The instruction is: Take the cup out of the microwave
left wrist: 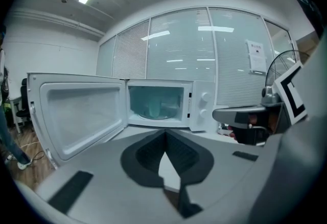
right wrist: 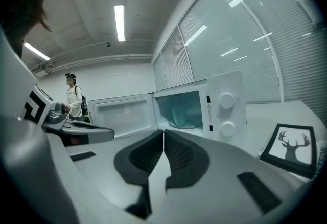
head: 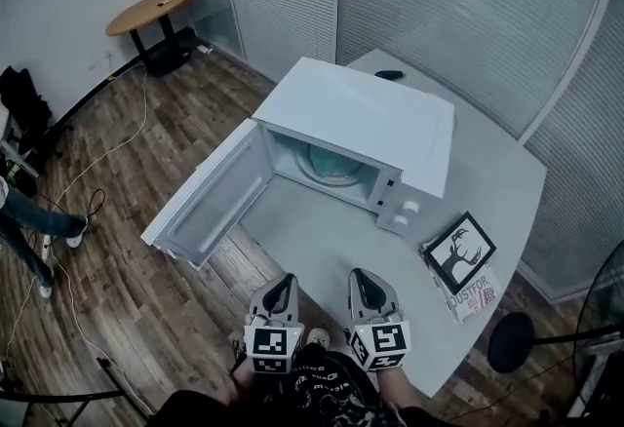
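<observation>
1. Two grippers sit lowest in the head view, side by side at the near table edge: left gripper (head: 283, 281) and right gripper (head: 363, 277). Each has its jaws pressed together with nothing between them.
2. One white microwave (head: 361, 118) stands on the grey table (head: 487, 181), well apart from both grippers. Its single door (head: 210, 206) is swung wide open to the left.
3. One pale translucent cup (right wrist: 179, 115) stands inside the cavity on the glass turntable (head: 331, 167).
4. Two round dials (head: 405, 211) are stacked on the microwave's front panel.
5. One deer picture (head: 459, 252) lies right of the microwave, and one printed card (head: 476, 296) lies just beside it.
6. One person (right wrist: 75, 97) stands in the background.
</observation>
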`<action>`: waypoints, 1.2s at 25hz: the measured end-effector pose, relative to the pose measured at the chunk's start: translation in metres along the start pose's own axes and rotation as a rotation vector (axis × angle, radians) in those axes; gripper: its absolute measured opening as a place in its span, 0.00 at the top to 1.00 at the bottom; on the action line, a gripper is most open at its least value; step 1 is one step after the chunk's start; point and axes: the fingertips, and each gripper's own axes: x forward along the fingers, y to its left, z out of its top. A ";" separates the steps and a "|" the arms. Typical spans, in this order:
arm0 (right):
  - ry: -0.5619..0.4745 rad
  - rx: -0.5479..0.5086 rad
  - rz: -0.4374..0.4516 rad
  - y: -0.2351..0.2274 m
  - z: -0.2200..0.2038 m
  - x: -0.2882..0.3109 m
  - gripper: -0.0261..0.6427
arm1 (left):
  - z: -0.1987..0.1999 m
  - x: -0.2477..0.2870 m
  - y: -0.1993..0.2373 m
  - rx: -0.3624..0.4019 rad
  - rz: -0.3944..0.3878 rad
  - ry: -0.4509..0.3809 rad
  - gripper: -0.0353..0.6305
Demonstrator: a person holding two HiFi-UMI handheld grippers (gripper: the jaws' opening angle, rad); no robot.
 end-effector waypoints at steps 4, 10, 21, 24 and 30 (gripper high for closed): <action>0.024 -0.004 0.040 0.001 0.001 0.008 0.95 | 0.002 0.010 0.001 0.016 0.007 0.016 0.94; 0.022 -0.008 0.007 -0.008 0.006 0.022 0.95 | 0.014 0.039 0.001 0.025 -0.044 -0.006 0.94; 0.037 -0.016 -0.113 -0.020 0.022 0.081 0.95 | 0.046 0.104 0.034 0.046 -0.172 -0.037 0.94; 0.038 -0.006 -0.145 -0.023 0.024 0.096 0.95 | 0.049 0.117 0.046 0.053 -0.189 -0.037 0.94; 0.044 0.009 -0.186 -0.029 0.027 0.121 0.95 | 0.054 0.141 0.064 0.054 -0.211 -0.034 0.94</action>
